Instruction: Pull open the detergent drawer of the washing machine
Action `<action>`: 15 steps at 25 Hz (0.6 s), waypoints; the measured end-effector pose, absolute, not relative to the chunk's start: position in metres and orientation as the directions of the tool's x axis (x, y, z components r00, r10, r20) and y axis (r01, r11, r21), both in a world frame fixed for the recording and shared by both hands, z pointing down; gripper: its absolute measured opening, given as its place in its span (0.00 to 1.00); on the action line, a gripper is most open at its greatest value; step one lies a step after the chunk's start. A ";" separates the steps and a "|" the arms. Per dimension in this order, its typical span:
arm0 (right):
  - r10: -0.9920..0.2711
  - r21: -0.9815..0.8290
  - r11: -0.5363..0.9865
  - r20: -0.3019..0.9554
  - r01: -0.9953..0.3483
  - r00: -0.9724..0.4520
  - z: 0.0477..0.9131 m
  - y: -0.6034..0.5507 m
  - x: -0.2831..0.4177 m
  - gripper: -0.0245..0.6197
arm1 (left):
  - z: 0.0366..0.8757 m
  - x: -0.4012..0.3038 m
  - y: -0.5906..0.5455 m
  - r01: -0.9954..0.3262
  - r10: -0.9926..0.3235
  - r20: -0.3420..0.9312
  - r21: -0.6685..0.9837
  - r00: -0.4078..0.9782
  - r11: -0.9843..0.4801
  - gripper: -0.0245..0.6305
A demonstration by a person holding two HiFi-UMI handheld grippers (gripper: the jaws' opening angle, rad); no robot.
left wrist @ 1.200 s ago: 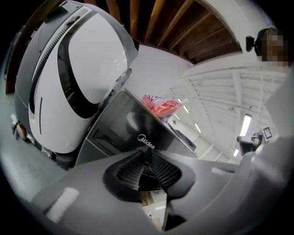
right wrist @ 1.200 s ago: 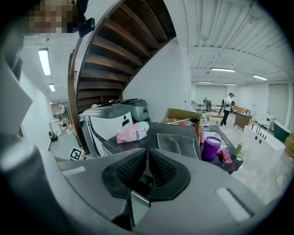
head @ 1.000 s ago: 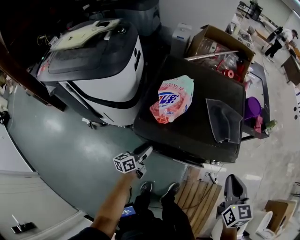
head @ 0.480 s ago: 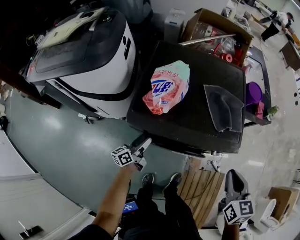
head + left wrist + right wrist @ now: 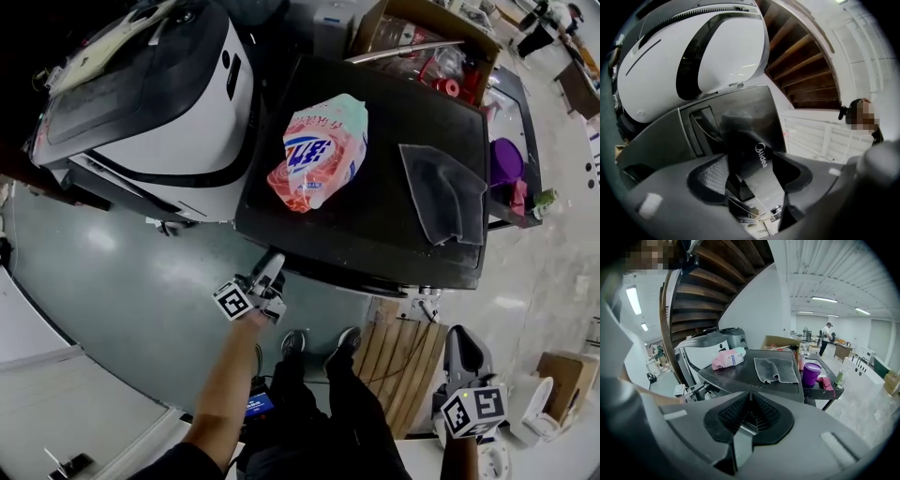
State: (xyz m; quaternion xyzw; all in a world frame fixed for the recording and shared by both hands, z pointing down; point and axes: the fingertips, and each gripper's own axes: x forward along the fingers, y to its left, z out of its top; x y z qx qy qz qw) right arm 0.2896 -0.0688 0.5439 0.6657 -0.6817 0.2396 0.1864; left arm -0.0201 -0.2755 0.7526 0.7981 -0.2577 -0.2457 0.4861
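Note:
A dark-topped washing machine (image 5: 394, 248) fills the middle of the head view, with a pink detergent bag (image 5: 314, 150) and a grey cloth (image 5: 442, 192) lying on it. My left gripper (image 5: 273, 266) is at its front left corner. In the left gripper view the dark drawer front marked Midea (image 5: 757, 152) stands between the jaws of the left gripper (image 5: 750, 176), which are opening. A gap shows beside the left pad (image 5: 710, 176). My right gripper (image 5: 462, 336) hangs low at the right, away from the machine. Its pads (image 5: 736, 416) meet with nothing between them.
A white and black machine (image 5: 159, 112) stands left of the dark one. Behind are a cardboard box (image 5: 422, 37) and a side shelf with a purple cup (image 5: 506, 183). A wooden pallet (image 5: 408, 361) and the person's shoes (image 5: 292, 344) lie below. Stairs (image 5: 801, 56) rise overhead.
The left gripper has stayed at the machine's front corner and rolled a little. The right gripper has sunk slightly. The head view has shifted, so the machines sit higher in the picture.

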 end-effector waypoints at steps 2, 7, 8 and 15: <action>-0.813 -0.078 -0.004 0.581 -0.997 -0.042 0.549 -0.068 0.291 0.04 | 0.749 -0.018 -0.275 -0.109 -0.645 -0.199 0.908 0.737 -0.405 0.51; -0.794 -0.080 -0.012 0.606 -0.997 -0.039 0.565 -0.060 0.293 0.04 | 0.734 -0.030 -0.292 0.065 -0.736 -0.345 0.922 0.583 -0.381 0.70; -0.789 -0.080 -0.012 0.614 -0.997 -0.039 0.568 -0.058 0.293 0.04 | 0.733 -0.030 -0.292 0.060 -0.750 -0.340 0.925 0.567 -0.374 0.70; -0.757 -0.076 -0.039 0.653 -0.996 -0.020 0.584 -0.047 0.294 0.04 | 0.737 -0.033 -0.294 0.130 -0.783 -0.308 0.950 0.541 -0.284 0.70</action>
